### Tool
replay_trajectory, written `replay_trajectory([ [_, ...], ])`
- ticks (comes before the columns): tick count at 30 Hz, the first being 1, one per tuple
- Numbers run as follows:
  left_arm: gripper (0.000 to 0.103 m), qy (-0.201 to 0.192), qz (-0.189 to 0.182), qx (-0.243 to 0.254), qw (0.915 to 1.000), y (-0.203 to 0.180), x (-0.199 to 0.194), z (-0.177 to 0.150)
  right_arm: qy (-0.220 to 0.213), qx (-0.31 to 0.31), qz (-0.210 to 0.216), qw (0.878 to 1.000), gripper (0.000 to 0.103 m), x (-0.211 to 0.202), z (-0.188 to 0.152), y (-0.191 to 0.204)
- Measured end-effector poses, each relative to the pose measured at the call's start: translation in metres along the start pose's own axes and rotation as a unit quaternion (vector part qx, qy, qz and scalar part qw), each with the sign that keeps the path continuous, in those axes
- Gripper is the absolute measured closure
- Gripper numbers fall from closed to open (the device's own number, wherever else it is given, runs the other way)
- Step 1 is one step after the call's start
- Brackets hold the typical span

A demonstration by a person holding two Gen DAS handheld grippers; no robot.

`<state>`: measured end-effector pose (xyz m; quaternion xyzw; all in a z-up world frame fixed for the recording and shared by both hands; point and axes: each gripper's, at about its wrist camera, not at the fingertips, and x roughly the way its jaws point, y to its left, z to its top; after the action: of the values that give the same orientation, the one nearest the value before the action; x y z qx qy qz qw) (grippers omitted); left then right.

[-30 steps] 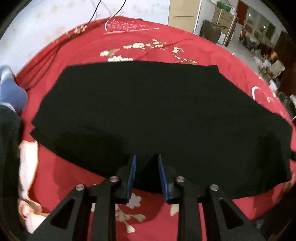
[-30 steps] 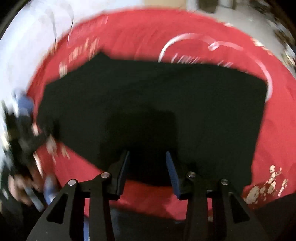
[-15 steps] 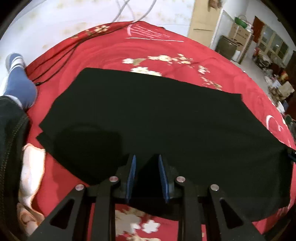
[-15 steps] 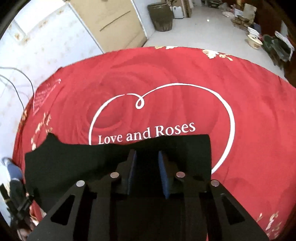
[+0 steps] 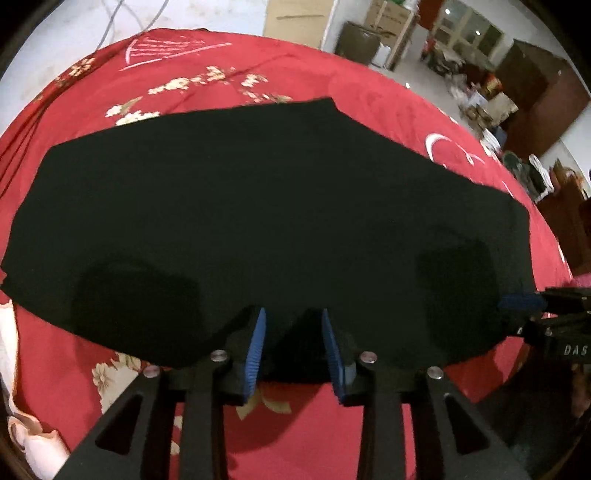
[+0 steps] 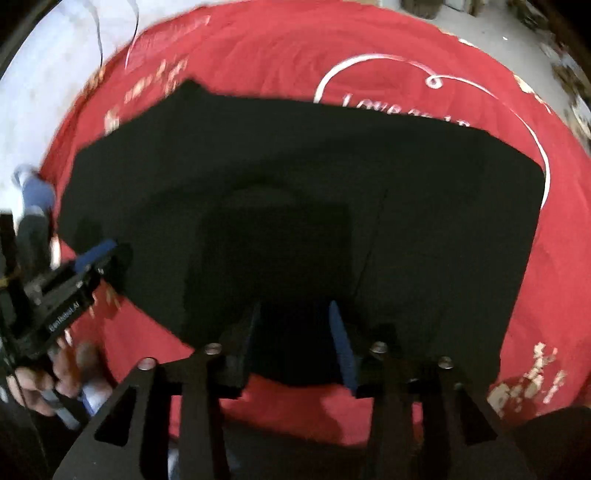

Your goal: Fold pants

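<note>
Black pants [image 5: 258, 206] lie flat and folded on a red bedspread [image 5: 303, 74]; they also fill the middle of the right wrist view [image 6: 314, 177]. My left gripper [image 5: 293, 332] is open and empty, its blue fingertips over the near edge of the pants. My right gripper [image 6: 295, 325] is open and empty over the same near edge, further right. The right gripper shows at the right edge of the left wrist view [image 5: 524, 301]. The left gripper shows at the left of the right wrist view [image 6: 92, 254].
The bedspread has a white heart with "Love and Roses" [image 6: 406, 110] beyond the pants. A white wall with cables [image 5: 122, 14] is at the back left. A doorway and a cluttered room [image 5: 461, 74] lie at the back right. A blue-socked foot [image 6: 35, 192] is at the left.
The right gripper has swung back over the near edge of the pants and opened wider. The left gripper has moved right along that edge and stays open.
</note>
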<state>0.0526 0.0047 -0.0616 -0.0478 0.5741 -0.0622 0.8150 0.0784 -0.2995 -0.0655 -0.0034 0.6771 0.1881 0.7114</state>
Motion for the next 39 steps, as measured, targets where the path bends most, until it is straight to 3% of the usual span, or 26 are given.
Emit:
replay_trajectory([
  [2,0.066,0.005,-0.008,0.0,1.0,0.002,-0.003,0.0,0.004,-0.015,-0.004,1.0,0.053,0.0,-0.004,0.003],
  [4,0.066,-0.004,-0.017,-0.022,0.9996,0.013,-0.005,0.001,-0.019,-0.003,0.008,1.0,0.053,-0.006,-0.002,0.0],
  [7,0.066,-0.04,0.022,-0.062,0.997,0.043,-0.012,0.007,-0.091,-0.002,0.036,0.995,0.053,-0.025,0.01,-0.002],
  [10,0.066,-0.076,0.072,-0.113,0.9881,0.075,-0.017,0.018,-0.136,-0.031,0.06,0.988,0.053,-0.027,0.037,0.007],
  [14,0.067,-0.072,0.132,-0.195,0.9692,0.12,-0.015,0.008,-0.146,-0.064,0.037,0.987,0.053,-0.003,0.067,0.018],
  [19,0.067,-0.077,0.167,-0.219,0.9582,0.133,-0.024,-0.003,-0.187,0.017,-0.034,0.982,0.055,-0.004,0.071,-0.021],
  [21,0.067,-0.075,0.168,-0.218,0.9586,0.132,-0.021,0.0,-0.197,0.063,-0.073,0.976,0.055,-0.009,0.068,-0.045],
  [24,0.067,-0.091,0.146,-0.201,0.9642,0.125,-0.024,0.001,-0.209,0.095,-0.053,0.972,0.055,-0.019,0.065,-0.059],
  [28,0.066,-0.098,0.145,-0.165,0.9706,0.111,-0.024,0.004,-0.233,0.036,0.012,0.972,0.055,-0.026,0.066,-0.032],
  [30,0.066,-0.078,0.152,-0.163,0.9718,0.111,-0.013,0.006,-0.214,-0.01,-0.009,0.977,0.055,-0.01,0.074,-0.008],
  [32,0.065,-0.084,0.166,-0.147,0.9715,0.106,-0.014,0.004,-0.189,-0.02,-0.039,0.981,0.055,0.006,0.076,-0.005],
  [35,0.065,-0.081,0.152,-0.149,0.9737,0.102,-0.016,0.004,-0.213,-0.016,-0.076,0.974,0.055,-0.003,0.079,-0.008],
  [39,0.065,-0.101,0.174,-0.124,0.9716,0.088,-0.028,0.0,-0.215,0.001,-0.03,0.976,0.054,-0.016,0.065,-0.006],
])
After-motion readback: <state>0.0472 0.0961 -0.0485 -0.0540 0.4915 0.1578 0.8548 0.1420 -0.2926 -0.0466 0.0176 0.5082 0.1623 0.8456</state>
